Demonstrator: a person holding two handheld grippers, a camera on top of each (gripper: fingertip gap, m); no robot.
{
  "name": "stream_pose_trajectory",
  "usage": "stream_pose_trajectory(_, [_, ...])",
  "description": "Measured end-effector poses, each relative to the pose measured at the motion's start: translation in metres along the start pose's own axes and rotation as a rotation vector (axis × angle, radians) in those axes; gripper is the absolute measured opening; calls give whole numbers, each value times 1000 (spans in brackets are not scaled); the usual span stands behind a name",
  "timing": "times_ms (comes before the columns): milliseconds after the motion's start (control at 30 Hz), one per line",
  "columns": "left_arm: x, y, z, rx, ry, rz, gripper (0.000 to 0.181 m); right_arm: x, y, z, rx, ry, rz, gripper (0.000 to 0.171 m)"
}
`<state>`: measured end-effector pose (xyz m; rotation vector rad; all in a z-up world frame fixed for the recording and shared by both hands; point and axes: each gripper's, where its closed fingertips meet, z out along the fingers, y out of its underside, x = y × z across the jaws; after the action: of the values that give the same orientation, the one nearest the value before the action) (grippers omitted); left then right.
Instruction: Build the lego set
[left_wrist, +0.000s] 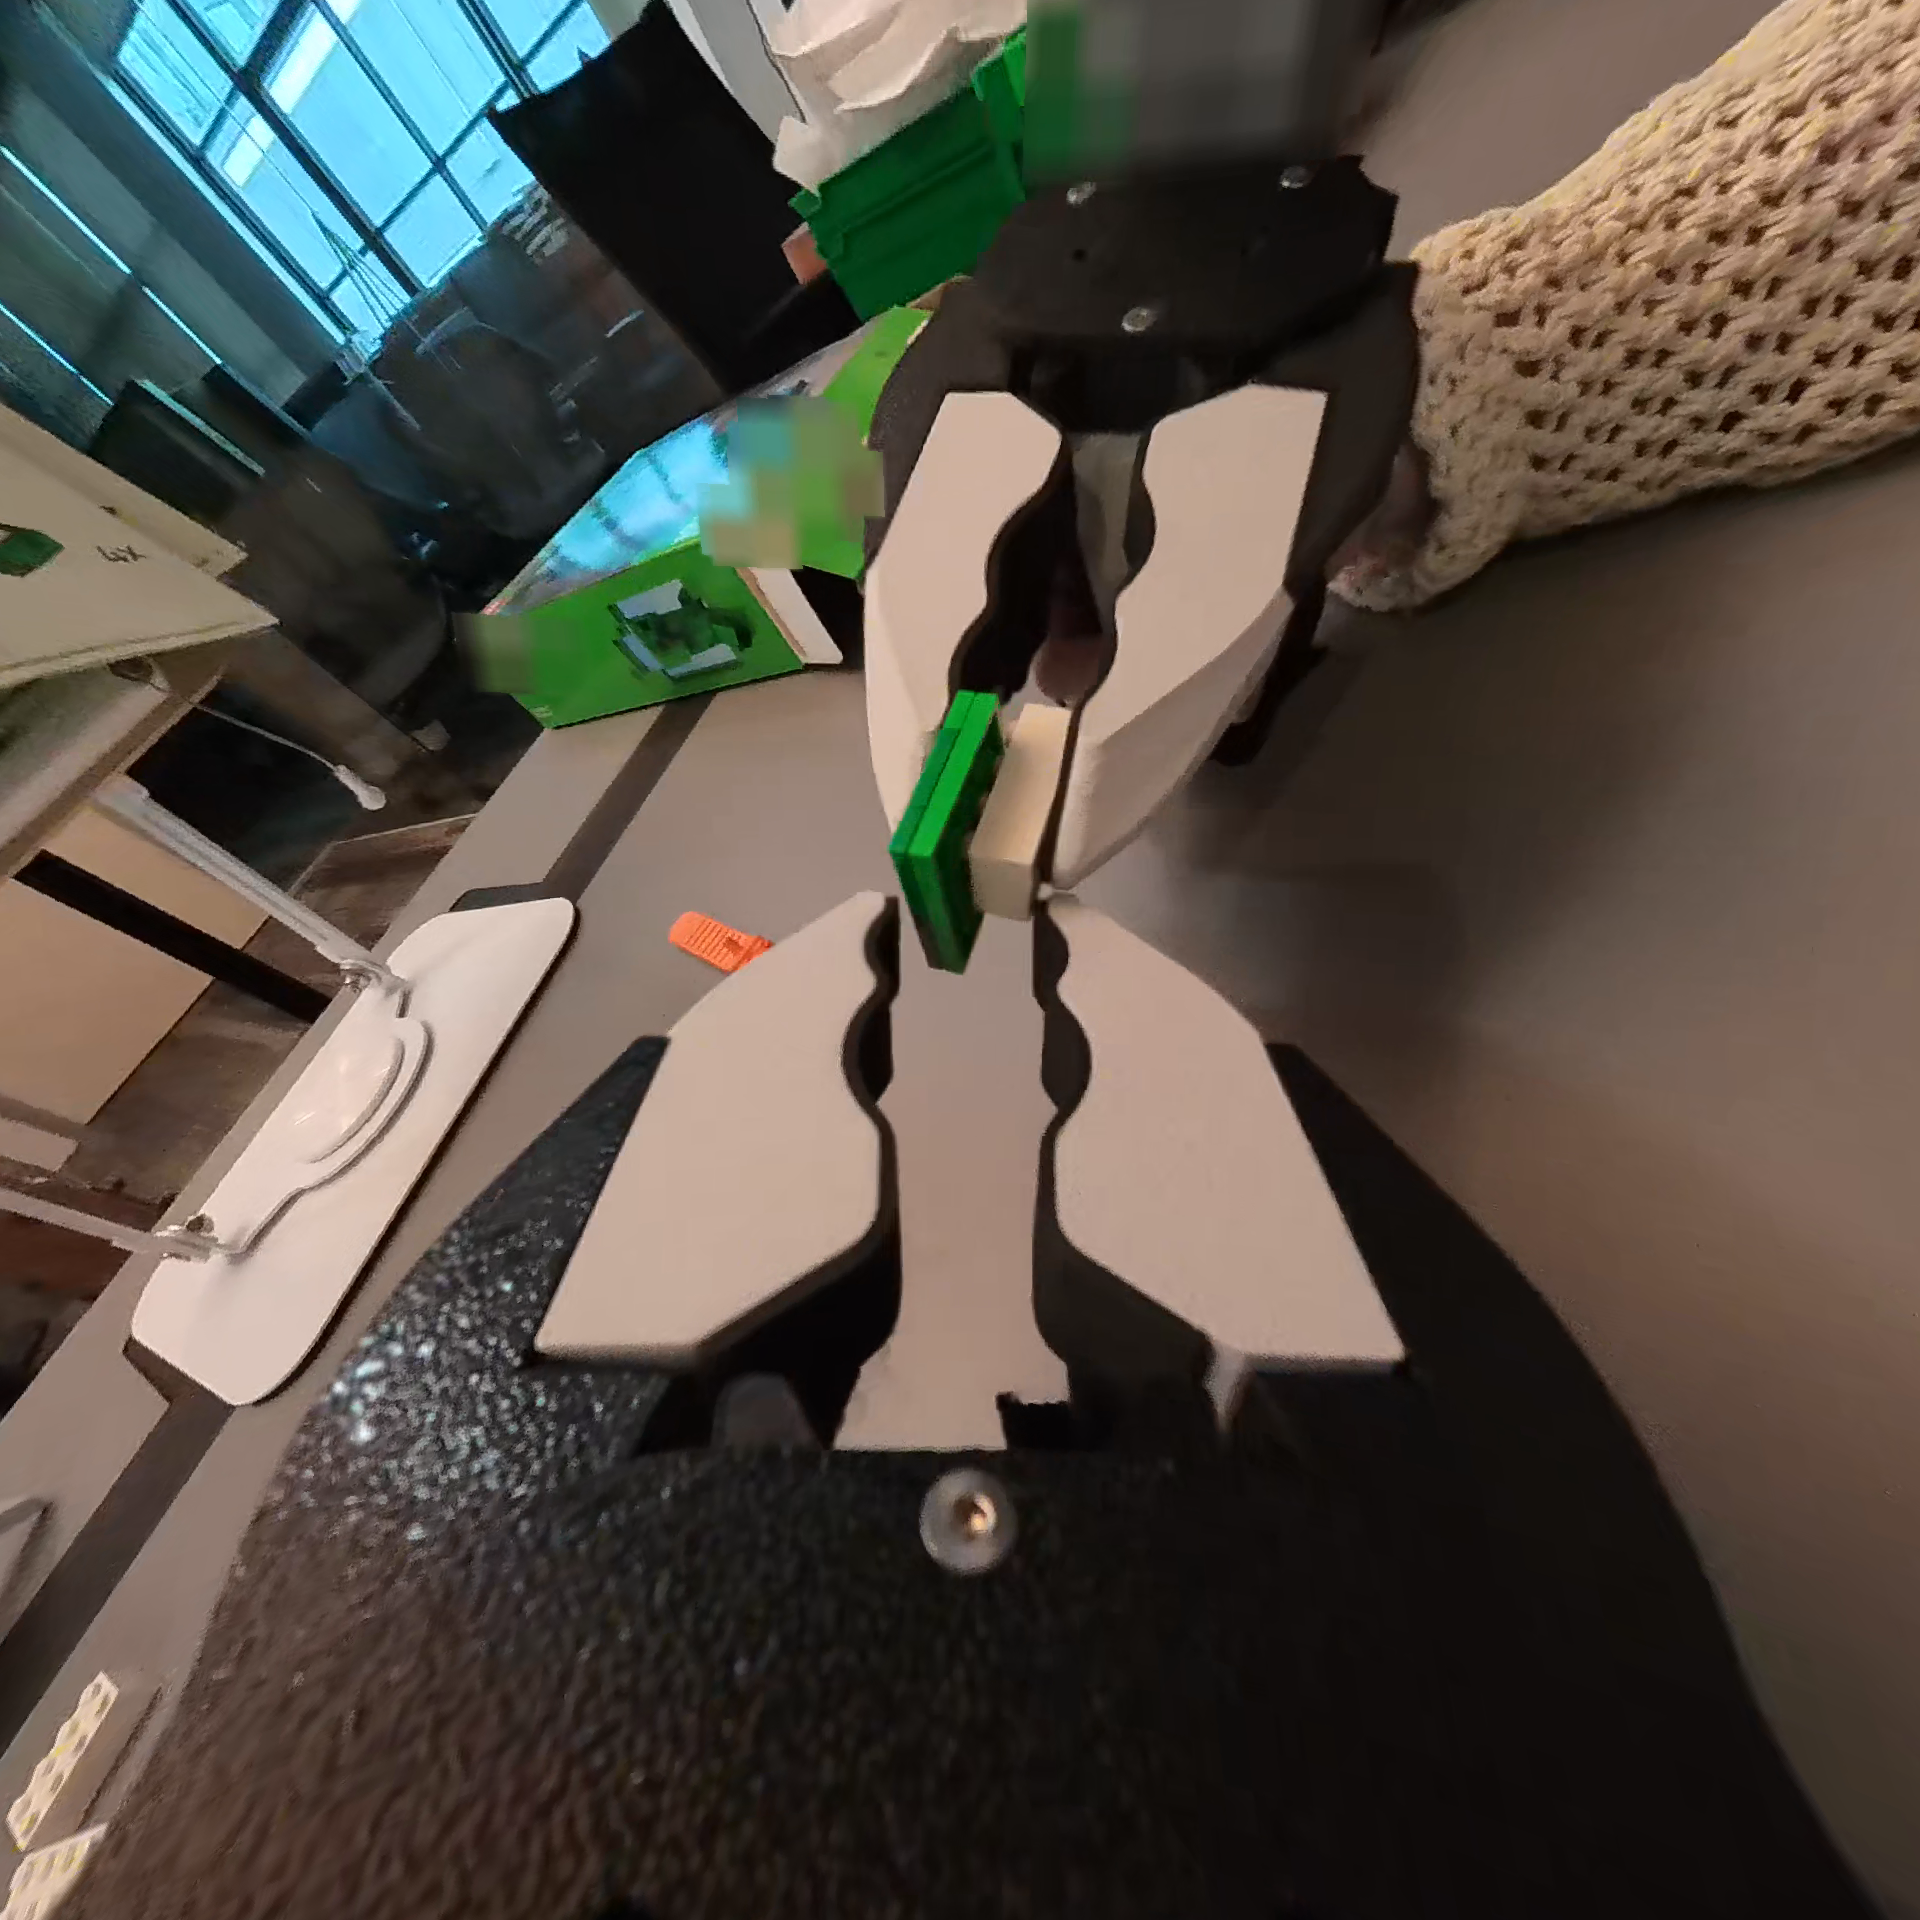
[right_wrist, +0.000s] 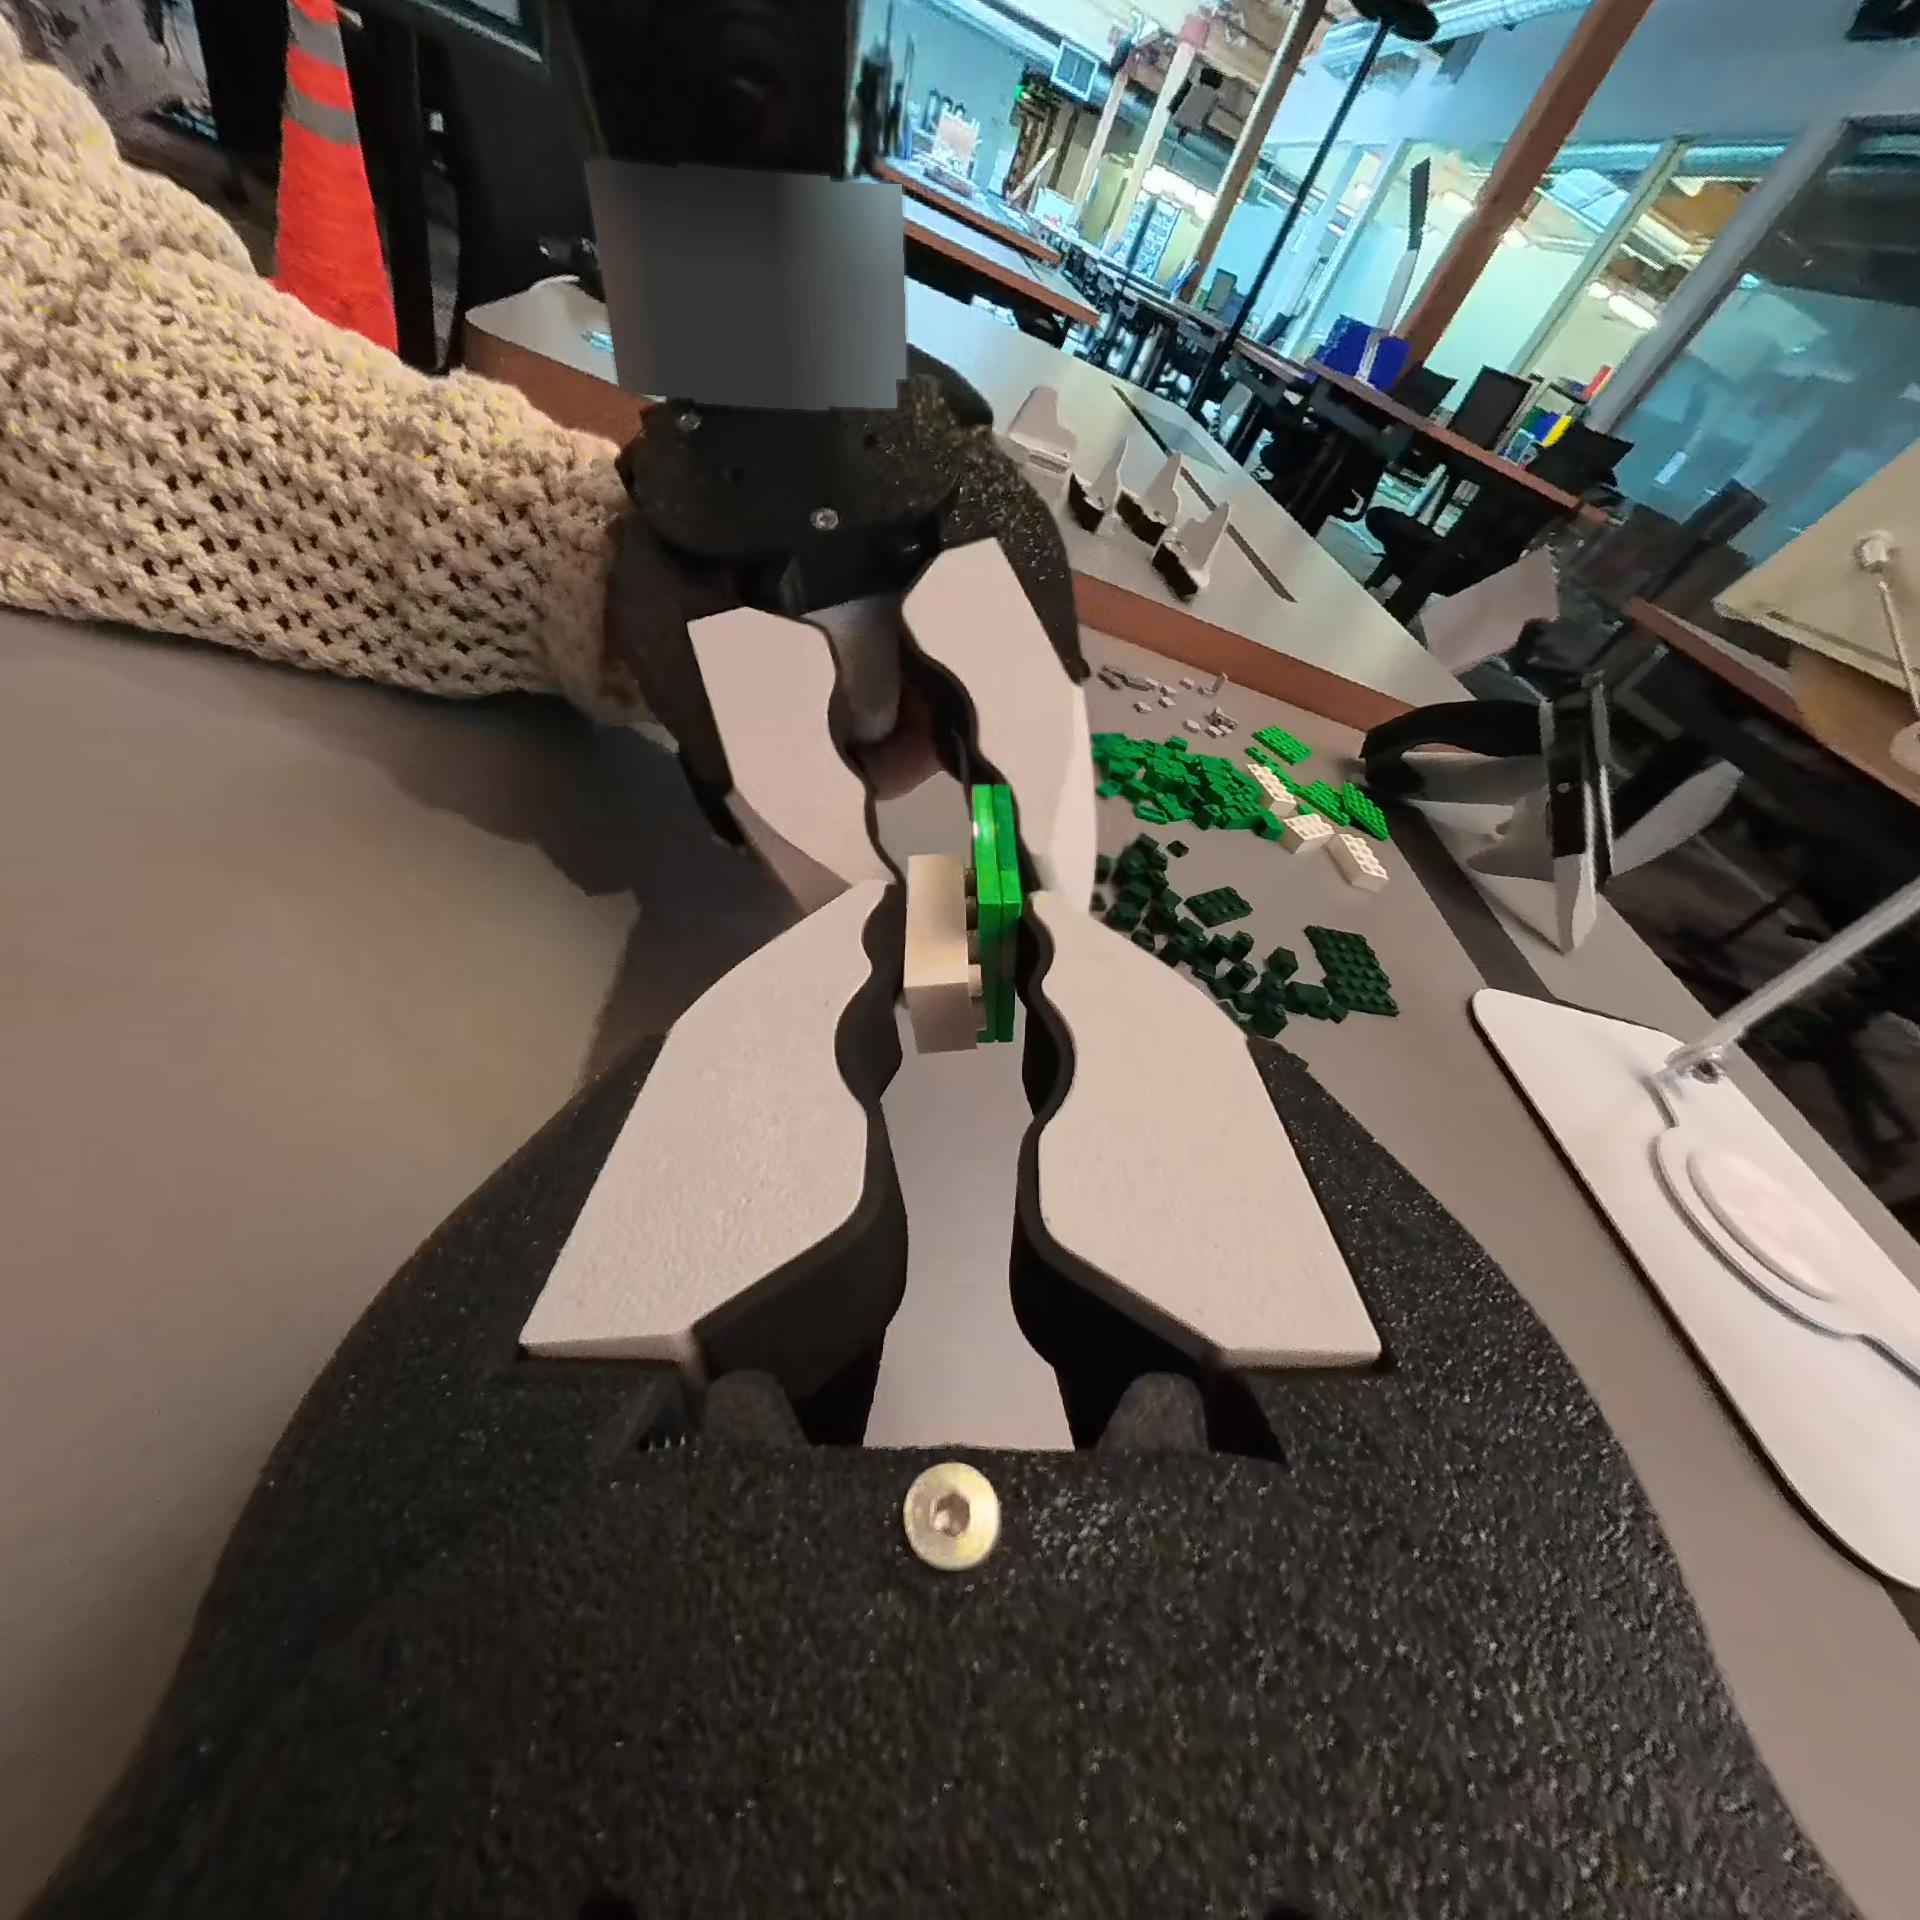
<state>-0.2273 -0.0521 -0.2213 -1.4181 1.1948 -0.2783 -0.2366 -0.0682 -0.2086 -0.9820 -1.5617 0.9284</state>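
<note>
Two hand-held grippers are meeting tip to tip above the grey surface, and between them a small lego assembly is hanging: a green plate stack with a white brick pressed to its face. Left of the assembly, an orange brick separator is lying on the surface, and farther left a green lego box is resting. The left hand-held gripper is standing released, its jaws apart, just beside the plates. The right hand-held gripper is clenching the assembly, one finger on the brick, one on the plates. Right of the assembly, loose green and white lego pieces are lying scattered on the surface.
</note>
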Motion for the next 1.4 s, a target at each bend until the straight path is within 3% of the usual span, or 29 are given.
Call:
stream_pose_trajectory(200, [-1,-9,-5,68,24,-66,39,3,2,-2,-19,-19,53,18])
stream_pose_trajectory(500, [-3,-5,-8,59,29,-79,31,6,7,-4,-74,-24,77,18])
stream_pose_trajectory(700, [-1,6,2,-16,21,-107,33,3,-7,-6,49,-52,128,18])
stream_pose_trajectory(900, [5,-10,0,77,76,-171,20,1,-18,-11,184,-140,280,18])
stream_pose_trajectory(1033, [0,-26,-8,195,111,-287,30,3,-20,-14,210,-145,304,18])
stream_pose_trajectory(1200, [-4,-25,-13,211,102,-286,29,3,-4,-10,98,-109,246,18])
stream_pose_trajectory(1400, [6,4,-5,16,117,-175,20,-2,32,-2,-194,-103,176,18])
